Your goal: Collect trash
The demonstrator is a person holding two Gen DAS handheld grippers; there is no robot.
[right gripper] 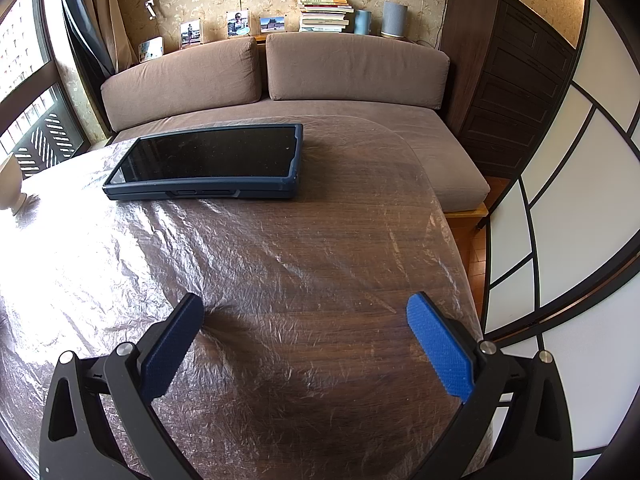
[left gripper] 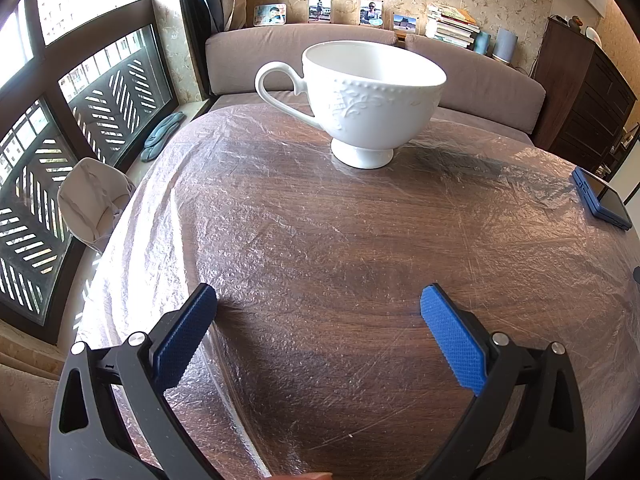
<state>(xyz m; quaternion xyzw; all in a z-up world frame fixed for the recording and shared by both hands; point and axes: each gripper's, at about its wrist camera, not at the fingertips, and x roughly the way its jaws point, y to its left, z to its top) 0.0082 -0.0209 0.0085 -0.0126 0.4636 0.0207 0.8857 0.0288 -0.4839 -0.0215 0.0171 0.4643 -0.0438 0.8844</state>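
Note:
A crinkled clear plastic sheet (left gripper: 280, 240) covers the round wooden table; it also shows in the right wrist view (right gripper: 120, 248). A white footed teacup (left gripper: 360, 96) stands upright at the far side, well ahead of my left gripper (left gripper: 318, 300), which is open and empty just above the sheet. A phone in a dark blue case (right gripper: 208, 164) lies flat, screen up, ahead and left of my right gripper (right gripper: 304, 308), which is open and empty. The phone's edge (left gripper: 600, 200) shows at the left view's right side. No loose trash is visible.
A brown sofa (right gripper: 280, 76) runs behind the table, with books (right gripper: 324, 12) and photos on the ledge above. A dark dresser (right gripper: 512, 80) stands at the right. A white chair (left gripper: 92, 200) sits by the window at the left. The table's right edge (right gripper: 452, 232) drops to the floor.

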